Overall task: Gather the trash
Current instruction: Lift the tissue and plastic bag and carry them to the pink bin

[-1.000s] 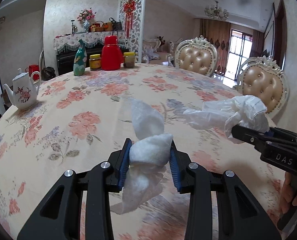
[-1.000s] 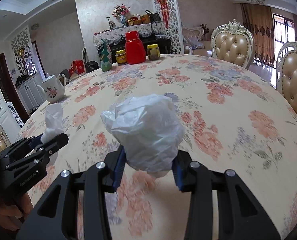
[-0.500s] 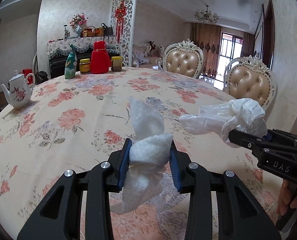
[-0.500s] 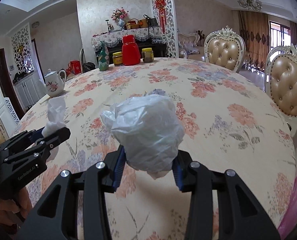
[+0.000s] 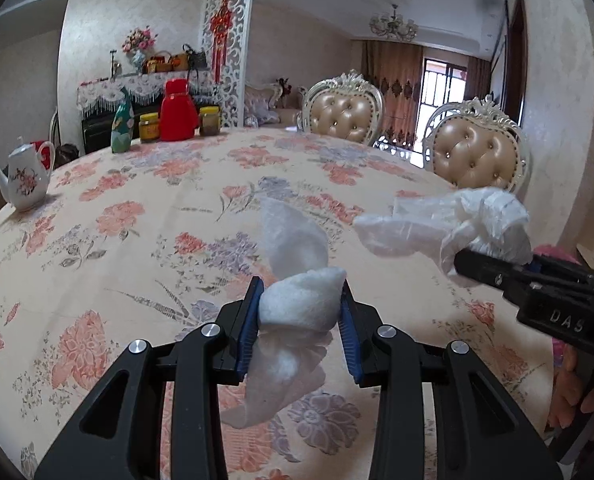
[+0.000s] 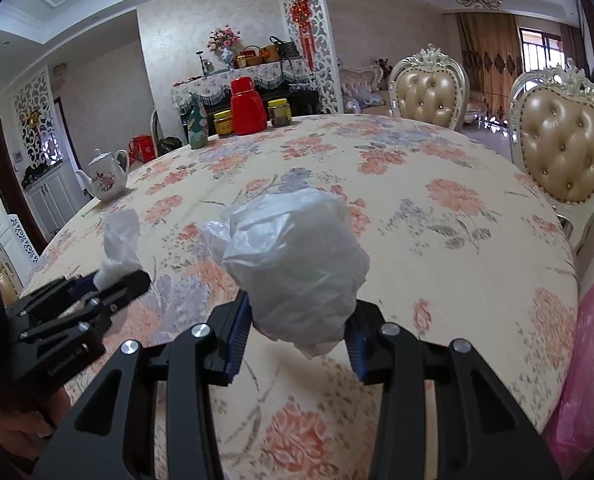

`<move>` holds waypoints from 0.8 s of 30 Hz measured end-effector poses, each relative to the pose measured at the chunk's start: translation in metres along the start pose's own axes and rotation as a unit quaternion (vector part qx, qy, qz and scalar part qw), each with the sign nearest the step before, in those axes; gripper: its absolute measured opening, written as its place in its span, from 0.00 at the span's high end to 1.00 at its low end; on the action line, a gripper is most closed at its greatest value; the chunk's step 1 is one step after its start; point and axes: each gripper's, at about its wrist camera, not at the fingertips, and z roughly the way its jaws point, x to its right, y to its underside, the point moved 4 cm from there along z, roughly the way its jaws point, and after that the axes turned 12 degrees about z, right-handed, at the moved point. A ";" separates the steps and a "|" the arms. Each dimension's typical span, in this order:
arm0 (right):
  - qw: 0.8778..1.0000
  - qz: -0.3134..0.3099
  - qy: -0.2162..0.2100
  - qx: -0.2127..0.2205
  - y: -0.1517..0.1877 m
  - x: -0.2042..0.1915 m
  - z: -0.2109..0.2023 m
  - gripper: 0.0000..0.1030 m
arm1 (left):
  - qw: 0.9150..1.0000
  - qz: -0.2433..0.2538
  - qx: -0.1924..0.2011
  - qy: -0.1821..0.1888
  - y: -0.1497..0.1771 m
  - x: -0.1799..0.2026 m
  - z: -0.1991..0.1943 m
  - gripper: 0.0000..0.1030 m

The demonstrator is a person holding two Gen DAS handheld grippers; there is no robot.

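left gripper [image 5: 301,320] clamped partway on a crumpled white tissue [image 5: 297,304], fluffy, twisted, one end sticking up, tail hanging below the blue pads. right gripper [image 6: 299,332] closed partway on a crumpled white plastic bag [image 6: 293,256], thin, translucent, balled up, bulging above the jaws. both pieces held above the floral tablecloth [image 5: 137,240], near its front edge, not touching it. pink plastic bag [image 6: 589,360] just off the tablecloth's right edge, contents not visible. at the tablecloth's far edge: red thermos [image 5: 178,110], two yellow-lidded jars [image 5: 149,127] with brownish contents, green bottle [image 5: 121,126]. white floral teapot [image 5: 23,182] at the left edge, lid on.
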 end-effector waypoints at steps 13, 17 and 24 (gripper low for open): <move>0.999 0.002 0.037 0.019 0.017 0.031 -0.022 0.61 | 0.999 0.035 -0.002 0.035 -0.007 0.040 0.003 0.66; 0.998 0.014 0.055 0.030 0.016 0.049 -0.032 0.61 | 0.997 0.051 -0.010 0.053 -0.011 0.057 0.011 0.66; 0.995 0.034 0.084 0.050 0.012 0.084 -0.056 0.61 | 0.993 0.076 -0.009 0.091 -0.023 0.096 0.021 0.66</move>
